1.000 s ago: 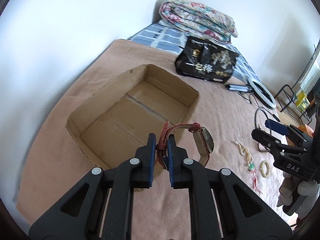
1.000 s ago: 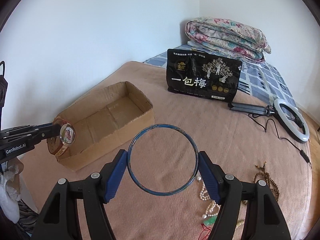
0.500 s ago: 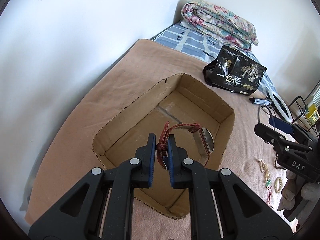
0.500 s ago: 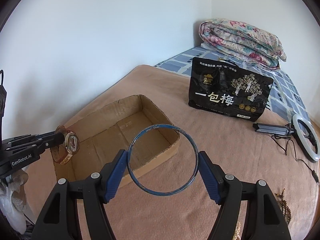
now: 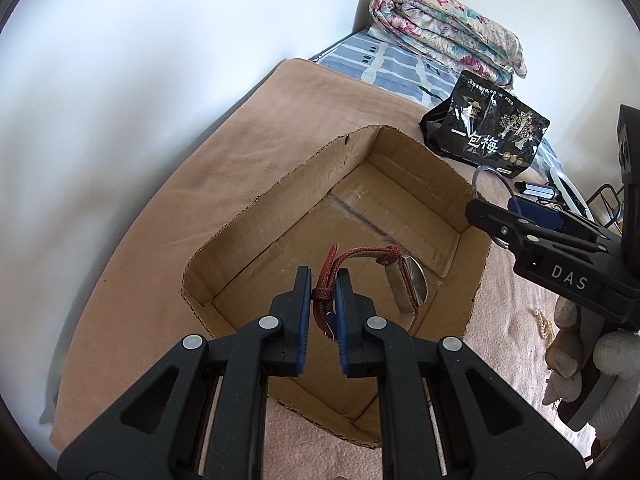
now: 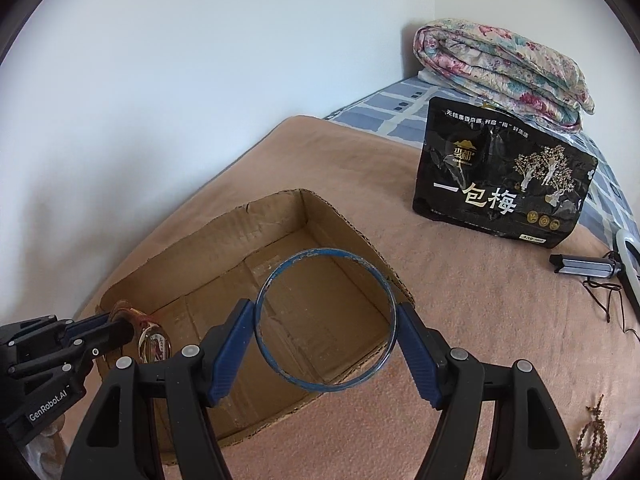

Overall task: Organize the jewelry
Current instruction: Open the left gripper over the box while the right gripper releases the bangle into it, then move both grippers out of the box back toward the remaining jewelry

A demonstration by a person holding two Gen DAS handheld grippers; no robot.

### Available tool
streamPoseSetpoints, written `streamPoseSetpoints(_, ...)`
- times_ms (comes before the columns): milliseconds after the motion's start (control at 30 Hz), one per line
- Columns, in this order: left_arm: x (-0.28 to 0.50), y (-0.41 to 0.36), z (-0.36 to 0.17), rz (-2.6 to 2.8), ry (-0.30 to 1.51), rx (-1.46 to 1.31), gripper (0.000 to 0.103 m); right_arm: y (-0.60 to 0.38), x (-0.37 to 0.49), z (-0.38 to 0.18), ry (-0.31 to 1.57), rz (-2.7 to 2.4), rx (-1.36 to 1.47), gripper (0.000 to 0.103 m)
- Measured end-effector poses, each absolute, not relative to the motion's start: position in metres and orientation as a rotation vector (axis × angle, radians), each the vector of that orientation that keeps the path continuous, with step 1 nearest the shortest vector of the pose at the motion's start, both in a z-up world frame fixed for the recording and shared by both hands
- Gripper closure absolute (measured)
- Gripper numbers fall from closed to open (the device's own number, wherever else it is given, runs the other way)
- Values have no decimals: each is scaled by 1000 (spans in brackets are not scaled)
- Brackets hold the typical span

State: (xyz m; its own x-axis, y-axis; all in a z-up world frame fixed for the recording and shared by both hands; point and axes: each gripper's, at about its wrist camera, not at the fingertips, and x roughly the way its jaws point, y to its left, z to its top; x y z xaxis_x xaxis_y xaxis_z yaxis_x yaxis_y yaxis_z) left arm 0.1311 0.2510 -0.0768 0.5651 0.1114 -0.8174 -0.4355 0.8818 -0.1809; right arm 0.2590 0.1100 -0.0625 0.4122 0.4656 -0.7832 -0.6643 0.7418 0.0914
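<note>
My left gripper (image 5: pixel 323 280) is shut on the red strap of a wristwatch (image 5: pixel 412 285), which hangs over the inside of an open cardboard box (image 5: pixel 280 196). My right gripper (image 6: pixel 326 312) is shut on a thin blue bangle (image 6: pixel 276 360), its pads pressing the ring's two sides, and it hovers above the near right part of the same box (image 6: pixel 352 224). In the right wrist view the left gripper (image 6: pixel 116 330) shows at the lower left with the watch (image 6: pixel 154 346). In the left wrist view the right gripper (image 5: pixel 504 216) comes in from the right.
The box lies on a tan blanket (image 6: pixel 460 280) over a bed by a white wall. A black snack bag (image 6: pixel 500 176), a folded floral quilt (image 6: pixel 500 56) and a ring light with cable (image 6: pixel 628 256) lie beyond. A dark bead string (image 6: pixel 592 432) and pearl beads (image 5: pixel 542 320) rest on the blanket.
Both grippers have moved left, from beside the box to over it. The watch now hangs inside the box's outline and the bangle is over its right part. Both grips are unchanged.
</note>
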Motion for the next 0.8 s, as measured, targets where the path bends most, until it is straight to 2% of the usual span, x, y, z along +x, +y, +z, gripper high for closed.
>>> streamPoseSetpoints(100,132,253,-79,319,923,-405,91,113,261,-63,900,723,-240,28)
streamPoseSetpoints(133,131,253,-80,313,926,-409,88,113,260,-63,896,716,-239,19)
streamPoseSetpoints(167,131,253,-81,312,929,-411,82,112,260,-62,886,708,-236,9)
streamPoseSetpoints(200,131,253,-81,317,928,-410,77,111,259,-61,877,702,-229,6)
streamPoseSetpoints(233,130,252,-80,321,922,-405,63,110,260,-60,874,700,-223,4)
streamPoseSetpoints(267,130,251,-79,325,912,-398,57,109,260,-59,874,700,-216,4)
streamPoseSetpoints(800,129,233,-65,301,870,-332,57,79,253,-40,838,642,-199,4)
